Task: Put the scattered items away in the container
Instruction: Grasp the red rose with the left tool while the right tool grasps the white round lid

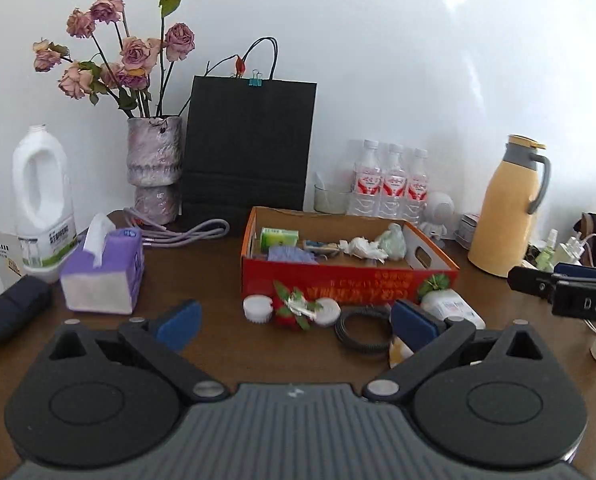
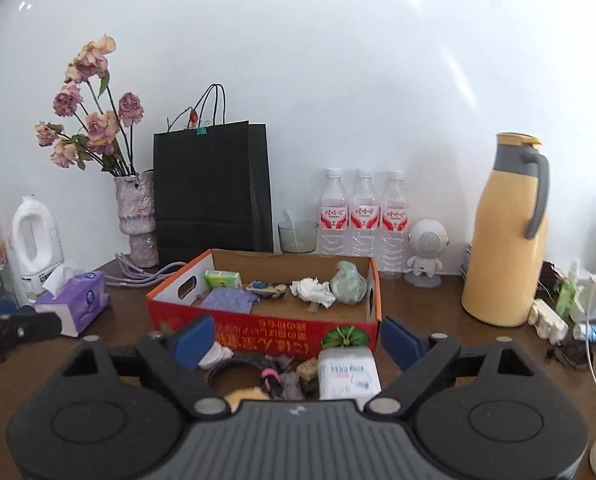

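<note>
A shallow red and orange cardboard box (image 1: pixel 349 282) (image 2: pixel 266 330) stands mid-table and holds a green packet, a purple cloth, crumpled tissue and a green bag. In front of it lie two white caps (image 1: pixel 257 308), a strawberry ornament (image 1: pixel 294 310), a black ring (image 1: pixel 363 330) and a white packet (image 1: pixel 453 308) (image 2: pixel 347 372). My left gripper (image 1: pixel 296 326) is open and empty just before these items. My right gripper (image 2: pixel 296 342) is open and empty over the white packet, a pink and black item (image 2: pixel 272 378) and a small tan block (image 2: pixel 306 369).
A purple tissue box (image 1: pixel 104 276), white jug (image 1: pixel 44 208), vase of dried roses (image 1: pixel 154 168), black paper bag (image 1: pixel 246 152), water bottles (image 1: pixel 393 180) and yellow thermos (image 1: pixel 505 208) ring the brown table (image 1: pixel 202 264). A dark case (image 1: pixel 12 312) lies left. Chargers and cables (image 2: pixel 589 308) lie right.
</note>
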The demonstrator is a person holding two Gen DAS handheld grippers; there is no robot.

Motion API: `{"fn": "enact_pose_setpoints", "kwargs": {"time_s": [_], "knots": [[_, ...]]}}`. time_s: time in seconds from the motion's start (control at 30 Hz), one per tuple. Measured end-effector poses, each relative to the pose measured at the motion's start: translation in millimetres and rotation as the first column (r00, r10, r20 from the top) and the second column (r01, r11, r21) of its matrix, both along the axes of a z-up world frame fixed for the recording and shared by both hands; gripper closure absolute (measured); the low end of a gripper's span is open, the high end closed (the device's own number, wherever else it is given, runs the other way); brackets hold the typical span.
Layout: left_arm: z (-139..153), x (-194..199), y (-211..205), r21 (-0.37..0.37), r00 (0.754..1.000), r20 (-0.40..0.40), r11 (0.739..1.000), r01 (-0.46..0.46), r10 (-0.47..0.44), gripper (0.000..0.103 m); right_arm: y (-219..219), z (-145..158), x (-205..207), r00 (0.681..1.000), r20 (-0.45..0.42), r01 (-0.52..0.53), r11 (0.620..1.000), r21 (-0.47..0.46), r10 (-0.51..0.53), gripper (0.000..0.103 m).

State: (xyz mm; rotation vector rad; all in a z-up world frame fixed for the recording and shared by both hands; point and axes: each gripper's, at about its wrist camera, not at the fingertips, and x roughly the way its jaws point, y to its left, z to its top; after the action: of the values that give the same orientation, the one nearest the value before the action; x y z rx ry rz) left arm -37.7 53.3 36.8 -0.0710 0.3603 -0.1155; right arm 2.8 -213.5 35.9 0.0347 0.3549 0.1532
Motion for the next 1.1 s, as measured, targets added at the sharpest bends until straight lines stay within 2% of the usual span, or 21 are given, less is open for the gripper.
{"fn": "enact_pose_setpoints", "kwargs": {"time_s": [0.07, 0.13, 0.2, 0.27, 0.33, 0.43, 0.47, 0.53, 0.63, 0.67, 0.73, 0.77, 0.83, 0.87, 0.9, 0.93, 1.0, 1.03, 1.1], "knots": [[-20.6, -36.2, -0.2, 0.004, 0.999, 0.050, 1.000, -0.003, 0.003, 0.000, -2.3, -20.5, -33.6, 1.000, -0.004, 0.014, 0.997, 0.075, -0.013, 0.013], [-32.6, -55.0, -5.1, 0.014, 0.995, 0.089, 0.999, 0.034, -0.035, 0.000, 3.4, -40.0, -53.3, 0.999, -0.011, -0.029, 0.988, 0.150, 0.031, 0.013], [-30.7, -53.0, -11.7, 0.054, 0.992, 0.103, 0.996, 0.067, -0.072, 0.000, 19.2, -48.7, -53.5, 0.997, -0.038, -0.061, 0.992, 0.114, 0.065, 0.015], [-25.7, -39.4, -14.3, 0.106, 0.990, 0.124, 0.993, 0.051, -0.064, 0.000, 34.2, -47.6, -48.2, 0.997, -0.025, -0.072, 0.996, 0.042, 0.074, 0.018], [-22.5, -12.3, -11.3, 0.120, 0.993, 0.105, 0.992, 0.041, -0.054, 0.000, 40.6, -43.2, -40.7, 0.997, -0.007, -0.081, 0.996, 0.027, 0.081, 0.019], [-28.3, 38.8, -10.5, 0.117, 0.983, 0.097, 0.983, 0.143, -0.155, 0.000, 43.7, -38.8, -27.5, 0.997, 0.000, -0.071, 0.997, 0.021, 0.071, 0.019], [-31.0, 60.1, -13.7, 0.129, 0.983, 0.082, 0.980, 0.150, -0.161, 0.000, 44.5, -38.0, -24.6, 0.998, 0.000, -0.065, 0.998, 0.011, 0.065, 0.019], [-35.6, 106.0, -22.2, 0.161, 0.992, 0.014, 0.979, 0.125, -0.129, 0.000, 45.2, -37.7, -23.3, 0.998, -0.002, -0.066, 0.998, 0.001, 0.066, 0.019], [-54.2, 166.4, -26.0, 0.155, 0.990, -0.051, 0.979, 0.135, -0.128, 0.001, 42.0, -39.3, -24.9, 0.997, 0.000, -0.071, 0.997, -0.019, 0.071, 0.019], [-62.4, 184.0, -27.3, 0.161, 0.989, -0.095, 0.978, 0.131, -0.117, 0.004, 41.0, -39.9, -24.3, 0.998, -0.003, -0.066, 0.997, -0.031, 0.066, 0.019], [-76.1, 211.0, -24.2, 0.155, 0.984, -0.162, 0.983, 0.098, -0.073, 0.028, 38.1, -41.1, -21.3, 0.998, -0.006, -0.059, 0.997, -0.049, 0.058, 0.019], [-80.1, 219.2, -19.7, 0.128, 0.982, -0.179, 0.988, 0.089, -0.066, 0.034, 36.5, -41.7, -18.4, 0.998, -0.010, -0.059, 0.997, -0.047, 0.058, 0.019], [-83.5, 228.4, -10.2, 0.071, 0.974, -0.215, 0.994, 0.084, -0.067, 0.054, 34.0, -44.1, -9.5, 0.998, -0.018, -0.060, 0.998, -0.034, 0.060, 0.019], [-83.2, 228.4, -6.3, 0.046, 0.973, -0.220, 0.995, 0.083, -0.071, 0.057, 33.6, -46.0, -2.2, 0.998, -0.028, -0.064, 0.998, -0.024, 0.063, 0.019], [-82.5, 226.1, -4.2, 0.034, 0.975, -0.211, 0.996, 0.085, -0.076, 0.073, 34.6, -48.1, 6.9, 0.997, -0.045, -0.071, 0.997, -0.017, 0.070, 0.019], [-80.3, 221.4, -3.7, 0.037, 0.978, -0.193, 0.995, 0.089, -0.080, 0.082, 36.8, -49.8, 16.3, 0.995, -0.063, -0.076, 0.997, -0.015, 0.075, 0.019], [-72.5, 207.1, -0.2, 0.024, 0.982, -0.162, 0.995, 0.101, -0.096, 0.089, 45.0, -52.2, 39.9, 0.990, -0.116, -0.080, 0.996, -0.024, 0.077, 0.019], [-67.7, 197.5, 4.3, -0.007, 0.985, -0.143, 0.995, 0.100, -0.100, 0.095, 51.6, -52.6, 52.7, 0.985, -0.151, -0.087, 0.996, -0.036, 0.080, 0.019], [-60.7, 175.4, 14.6, -0.064, 0.989, -0.107, 0.994, 0.091, -0.098, 0.097, 68.6, -52.3, 73.4, 0.979, -0.179, -0.114, 0.991, -0.072, 0.100, 0.020]]}}
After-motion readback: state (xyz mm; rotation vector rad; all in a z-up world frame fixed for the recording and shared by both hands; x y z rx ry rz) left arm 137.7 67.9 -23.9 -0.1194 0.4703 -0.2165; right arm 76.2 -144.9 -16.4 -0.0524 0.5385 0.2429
